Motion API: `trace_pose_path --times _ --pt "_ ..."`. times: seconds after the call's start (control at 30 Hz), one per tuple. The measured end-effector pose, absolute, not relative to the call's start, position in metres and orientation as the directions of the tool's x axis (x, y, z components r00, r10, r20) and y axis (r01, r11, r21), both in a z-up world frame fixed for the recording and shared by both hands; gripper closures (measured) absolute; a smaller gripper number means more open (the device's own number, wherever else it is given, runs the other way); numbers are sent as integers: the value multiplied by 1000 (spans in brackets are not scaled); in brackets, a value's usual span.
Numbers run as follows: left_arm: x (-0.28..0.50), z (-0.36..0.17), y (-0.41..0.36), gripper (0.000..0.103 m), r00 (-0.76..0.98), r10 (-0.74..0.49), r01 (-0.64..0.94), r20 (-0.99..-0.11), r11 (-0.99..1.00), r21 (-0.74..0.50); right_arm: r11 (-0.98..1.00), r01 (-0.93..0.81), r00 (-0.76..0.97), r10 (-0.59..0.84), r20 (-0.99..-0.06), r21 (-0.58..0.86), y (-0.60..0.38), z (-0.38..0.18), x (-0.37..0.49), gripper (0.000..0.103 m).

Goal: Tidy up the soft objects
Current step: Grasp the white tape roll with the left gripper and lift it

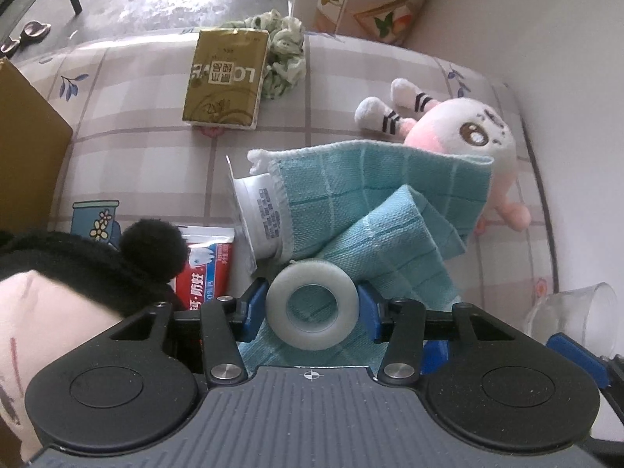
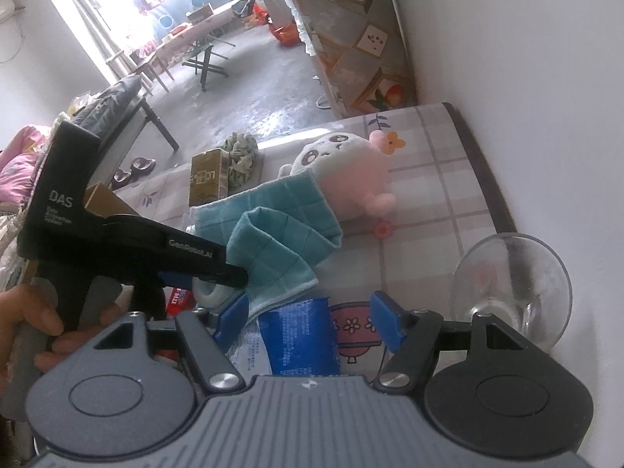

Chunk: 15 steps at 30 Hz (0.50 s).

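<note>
My left gripper (image 1: 312, 312) is shut on a white soft ring (image 1: 312, 306), held just over a rumpled teal cloth (image 1: 374, 210). The cloth drapes over a pink-and-white plush toy (image 1: 460, 132) and a white cup (image 1: 259, 210). A second plush with black ears (image 1: 78, 273) lies close at the left. A green scrunchie (image 1: 282, 54) lies at the far edge. In the right wrist view the left gripper (image 2: 218, 269) sits on the cloth (image 2: 273, 230) with the ring (image 2: 212, 292). My right gripper (image 2: 308, 323) is open over a blue-and-white packet (image 2: 296, 339).
A gold tissue pack (image 1: 226, 78) lies at the back beside the scrunchie. A red toothpaste box (image 1: 206, 269) lies near the left. A cardboard box (image 1: 27, 148) stands at the left edge. A tipped glass (image 2: 511, 288) lies by the right wall.
</note>
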<state>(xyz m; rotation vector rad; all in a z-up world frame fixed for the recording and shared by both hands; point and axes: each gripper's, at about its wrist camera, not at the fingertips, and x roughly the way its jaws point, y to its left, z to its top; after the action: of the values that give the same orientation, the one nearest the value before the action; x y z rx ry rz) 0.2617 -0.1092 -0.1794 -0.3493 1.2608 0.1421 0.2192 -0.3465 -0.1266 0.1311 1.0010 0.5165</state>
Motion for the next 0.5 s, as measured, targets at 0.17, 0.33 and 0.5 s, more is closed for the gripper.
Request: trace_pose_path --times 0.17,0.33,0.5 --pt "249 -156 -102 55 354 -101 -310 -930 925 -218 879 -347 435 460 -774 327 -350 -127 220 31" --pt "230 -128 -89 55 407 -107 -345 -907 902 -262 879 -349 444 460 -769 324 -347 -124 225 30" --pt "211 -95 -72 55 480 -96 -388 -872 868 -309 860 -426 466 475 -747 281 -329 -114 241 30"
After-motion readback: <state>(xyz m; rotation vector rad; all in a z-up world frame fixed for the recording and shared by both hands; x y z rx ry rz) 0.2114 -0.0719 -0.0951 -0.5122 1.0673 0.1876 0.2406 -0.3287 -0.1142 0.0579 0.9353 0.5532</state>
